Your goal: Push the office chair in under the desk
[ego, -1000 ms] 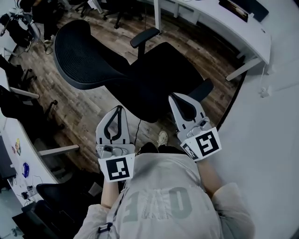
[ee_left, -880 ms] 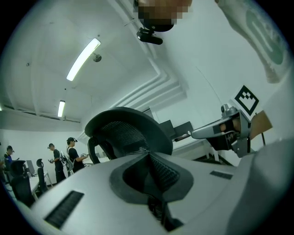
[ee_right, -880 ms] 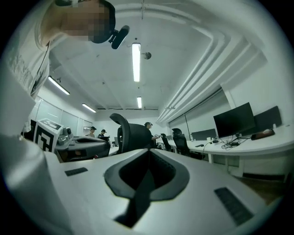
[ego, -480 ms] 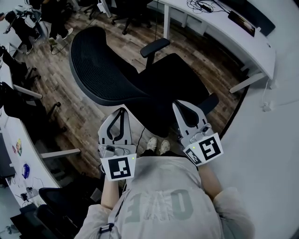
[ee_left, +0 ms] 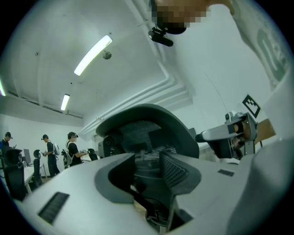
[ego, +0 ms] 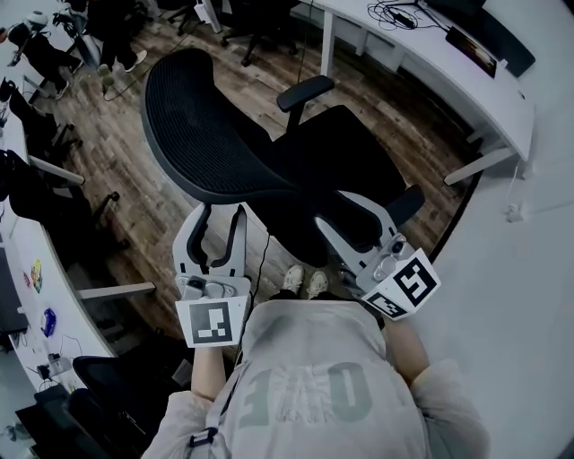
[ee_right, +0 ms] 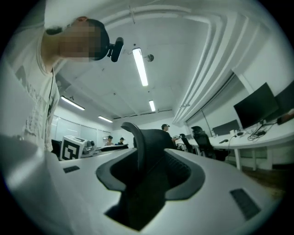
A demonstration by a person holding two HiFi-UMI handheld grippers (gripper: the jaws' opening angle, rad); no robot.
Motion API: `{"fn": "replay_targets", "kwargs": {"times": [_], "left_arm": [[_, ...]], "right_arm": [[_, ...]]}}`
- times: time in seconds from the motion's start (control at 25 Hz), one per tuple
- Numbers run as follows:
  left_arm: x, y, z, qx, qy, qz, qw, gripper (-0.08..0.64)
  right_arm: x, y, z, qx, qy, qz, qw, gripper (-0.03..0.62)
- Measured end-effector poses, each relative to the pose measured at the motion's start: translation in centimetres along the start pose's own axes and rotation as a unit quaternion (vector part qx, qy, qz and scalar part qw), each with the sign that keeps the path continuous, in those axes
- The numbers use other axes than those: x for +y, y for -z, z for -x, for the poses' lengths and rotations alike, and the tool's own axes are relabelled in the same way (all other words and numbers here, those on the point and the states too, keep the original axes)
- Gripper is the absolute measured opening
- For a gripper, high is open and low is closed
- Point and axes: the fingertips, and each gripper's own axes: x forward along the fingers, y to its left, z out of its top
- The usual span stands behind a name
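Observation:
A black office chair with a mesh backrest [ego: 193, 134] stands on the wood floor, its seat [ego: 332, 152] facing the white desk [ego: 502, 85] at the upper right. My left gripper [ego: 222, 211] sits at the backrest's lower edge. Its jaws have just been opening, with the backrest [ee_left: 147, 124] straight ahead of them and nothing pressed. My right gripper [ego: 339, 208] hangs over the seat's near edge beside an armrest [ego: 404, 202]. Its jaws have also just been opening. In the right gripper view [ee_right: 147, 179] the backrest [ee_right: 138, 137] shows edge-on through the gap.
Other dark chairs [ego: 36, 193] and a white desk [ego: 27, 269] line the left side. People stand at the far left [ee_left: 48, 153]. A desk leg [ego: 484, 161] slants down at the right, and a monitor [ego: 480, 49] and cables [ego: 395, 13] lie on the desk.
Both grippers have come closer to the chair, and their jaws have gone from shut to spread apart. The chair now sits higher and more central in the head view.

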Motion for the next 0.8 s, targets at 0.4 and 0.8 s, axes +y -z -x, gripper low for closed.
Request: {"fn": "replay_targets", "kwargs": {"times": [0.4,0.8], "left_arm": [[1.2,-5.0,0.9,-0.015,0.007,-0.044,0.9989,0.279],[2.3,-5.7,-0.2,0.001,-0.003,-0.074,0.9973,0.278]], "right_arm": [[3.1,1.6,-4.6,0.052,-0.087,0.007,0.995,0.235],[2.2,2.3,-6.4,0.078,-0.055,0.023,0.995,0.098]]}}
